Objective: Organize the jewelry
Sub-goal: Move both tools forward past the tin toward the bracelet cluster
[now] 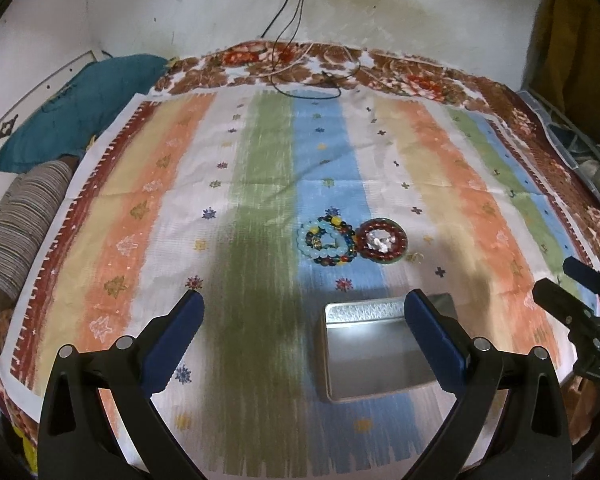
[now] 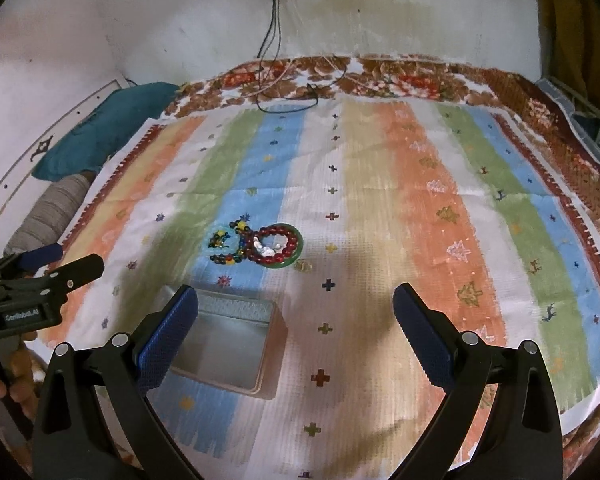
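risk: both grippers, left gripper and right gripper, hang spread and empty; overlapping bead bracelets may snag together when lifted toward metal tin.

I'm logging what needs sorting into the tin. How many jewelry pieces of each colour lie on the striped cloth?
Pale blue bead bracelet: 1
Dark multicolour bead bracelet: 1
Red bead bracelet: 1
Green bangle, under the red one: 1
Small pale piece, too blurred to identify: 1
Total: 5, all outside the open tin.
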Demonstrator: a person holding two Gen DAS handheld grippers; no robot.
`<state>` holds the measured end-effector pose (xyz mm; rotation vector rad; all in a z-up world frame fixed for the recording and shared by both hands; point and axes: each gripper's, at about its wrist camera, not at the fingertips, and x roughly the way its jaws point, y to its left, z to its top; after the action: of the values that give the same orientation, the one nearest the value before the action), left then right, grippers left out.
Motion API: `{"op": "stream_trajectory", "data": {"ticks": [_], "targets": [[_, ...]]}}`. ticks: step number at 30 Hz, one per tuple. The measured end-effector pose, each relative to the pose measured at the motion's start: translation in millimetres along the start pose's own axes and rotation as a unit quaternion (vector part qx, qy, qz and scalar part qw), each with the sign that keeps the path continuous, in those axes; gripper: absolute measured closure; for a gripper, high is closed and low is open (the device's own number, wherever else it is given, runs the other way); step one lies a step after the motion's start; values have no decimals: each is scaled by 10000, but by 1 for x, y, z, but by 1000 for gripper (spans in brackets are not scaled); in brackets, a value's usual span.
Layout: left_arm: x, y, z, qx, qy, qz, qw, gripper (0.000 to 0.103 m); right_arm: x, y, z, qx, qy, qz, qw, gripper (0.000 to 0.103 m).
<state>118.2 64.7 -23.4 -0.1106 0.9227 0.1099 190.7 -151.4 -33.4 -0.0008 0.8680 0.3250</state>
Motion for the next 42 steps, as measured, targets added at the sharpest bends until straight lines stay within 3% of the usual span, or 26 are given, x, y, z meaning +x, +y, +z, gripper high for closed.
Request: {"op": "stream_trajectory", "data": {"ticks": [14, 27, 37, 42], "targets": [[42, 4, 28, -118, 446, -49, 9989, 6, 47, -6, 21, 378, 576, 151, 9975, 4], [71, 3, 38, -40, 672, 54, 9977, 6, 71, 3, 32, 234, 742, 71, 9969, 4], [106, 17, 40, -271, 1028, 77, 9943, 6, 101, -5, 36, 626, 1094, 254, 9917, 4], [123, 20, 41, -350, 1209, -67, 9920, 10, 115, -4, 39, 740, 1259, 392, 9885, 12]]}}
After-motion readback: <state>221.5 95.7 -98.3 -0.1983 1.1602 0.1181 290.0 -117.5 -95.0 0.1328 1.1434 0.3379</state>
